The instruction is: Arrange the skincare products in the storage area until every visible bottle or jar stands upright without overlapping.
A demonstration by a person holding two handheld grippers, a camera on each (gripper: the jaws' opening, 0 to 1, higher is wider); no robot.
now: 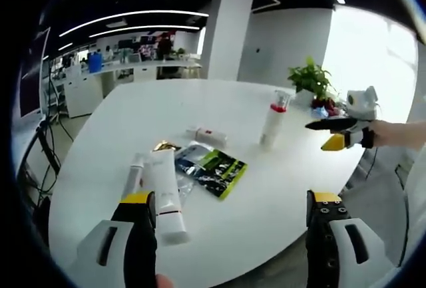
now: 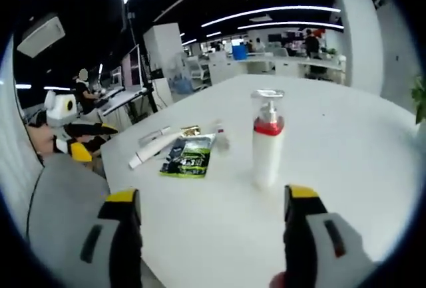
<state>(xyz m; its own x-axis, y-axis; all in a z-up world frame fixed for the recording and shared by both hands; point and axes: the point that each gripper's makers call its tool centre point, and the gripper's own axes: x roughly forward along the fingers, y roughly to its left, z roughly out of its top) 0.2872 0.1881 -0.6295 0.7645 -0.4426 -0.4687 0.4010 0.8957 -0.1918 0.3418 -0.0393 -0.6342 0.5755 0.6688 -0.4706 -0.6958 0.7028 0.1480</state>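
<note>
Table (image 1: pixel 266 188): smooth white top, slight sheen, looks laminate. Pump bottle (image 2: pixel 267 143): white matt plastic w/ clear glossy cap; tubes (image 1: pixel 165 191) white soft-looking plastic, satin; sachet (image 1: pixel 214 170) glossy printed foil/film, black & green. Both grippers (image 1: pixel 229 218) (image 2: pixel 210 218): matt black plastic jaws w/ yellow tips, white smooth shells.

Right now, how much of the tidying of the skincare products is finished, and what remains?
Done: the pump bottle already stands upright, apart from the rest. In hand: nothing; the left tongs and right tongs are both open and empty above the white table. Left: two white tubes lie flat side by side, next to a green and black sachet and a small flat item.
</note>
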